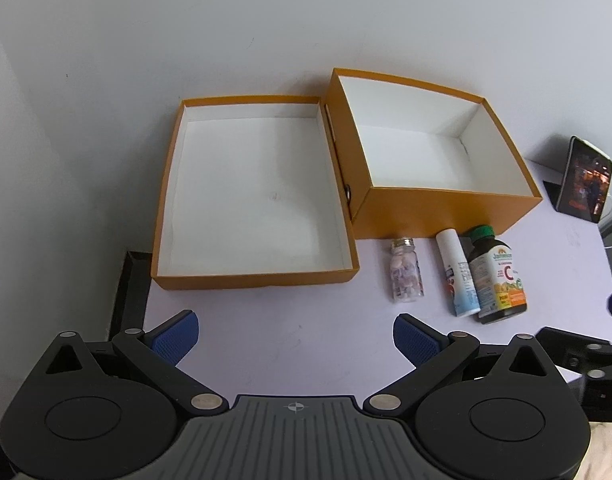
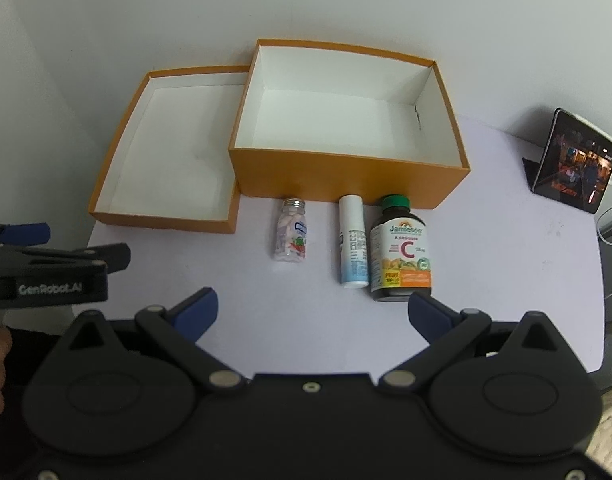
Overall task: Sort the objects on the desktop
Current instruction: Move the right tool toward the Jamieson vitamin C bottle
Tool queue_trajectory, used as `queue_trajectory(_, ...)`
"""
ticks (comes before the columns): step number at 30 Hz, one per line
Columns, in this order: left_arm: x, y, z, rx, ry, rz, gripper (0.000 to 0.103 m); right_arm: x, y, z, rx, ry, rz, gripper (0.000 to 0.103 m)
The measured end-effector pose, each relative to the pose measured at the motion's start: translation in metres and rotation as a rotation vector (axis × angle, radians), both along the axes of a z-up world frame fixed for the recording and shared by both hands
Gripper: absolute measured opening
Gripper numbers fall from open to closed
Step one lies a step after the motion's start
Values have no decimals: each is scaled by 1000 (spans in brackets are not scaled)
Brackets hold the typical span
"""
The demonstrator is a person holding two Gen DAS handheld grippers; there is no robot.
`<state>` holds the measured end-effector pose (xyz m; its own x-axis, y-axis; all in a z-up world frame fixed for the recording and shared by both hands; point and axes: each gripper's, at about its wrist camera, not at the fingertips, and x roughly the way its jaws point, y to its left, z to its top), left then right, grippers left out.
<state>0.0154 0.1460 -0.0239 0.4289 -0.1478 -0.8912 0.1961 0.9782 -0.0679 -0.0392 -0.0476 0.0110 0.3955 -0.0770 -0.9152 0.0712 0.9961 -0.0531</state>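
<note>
Left wrist view
L gripper (image 1: 296, 340): fingers spread wide, nothing btwn them; hovers over bare table, prob. parked till needed.
Shallow lid (image 1: 254, 196): orange, white inside, empty, open side up, so usable as a 2nd bin.
Deep box (image 1: 437, 148): just right of lid, walls touching or nearly; empty.
Pill bottle (image 1: 405, 274), white tube (image 1: 457, 276), vitamin C bottle (image 1: 495, 276): lying in a row in front of deep box, caps twd it; tube & vit. C close, poss. touching.
Phone (image 1: 585, 180): propped far right, screen lit.

Right wrist view
R gripper (image 2: 313, 312): fingers wide apart, empty; sits just short of the row, so likely the one to pick first.
Vitamin C bottle (image 2: 401, 248): nearest right finger.
White tube (image 2: 353, 240): beside it.
Pill bottle (image 2: 292, 230): apart, left.
Deep box (image 2: 345, 176): right behind row, short carry.
L gripper (image 2: 46, 256): seen at left edge, side-on.
</note>
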Motion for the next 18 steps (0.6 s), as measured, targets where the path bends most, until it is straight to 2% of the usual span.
queue_trajectory(18, -8, 0, 6, -35, 0, 36, 103, 6, 3, -2, -3, -4, 50, 103)
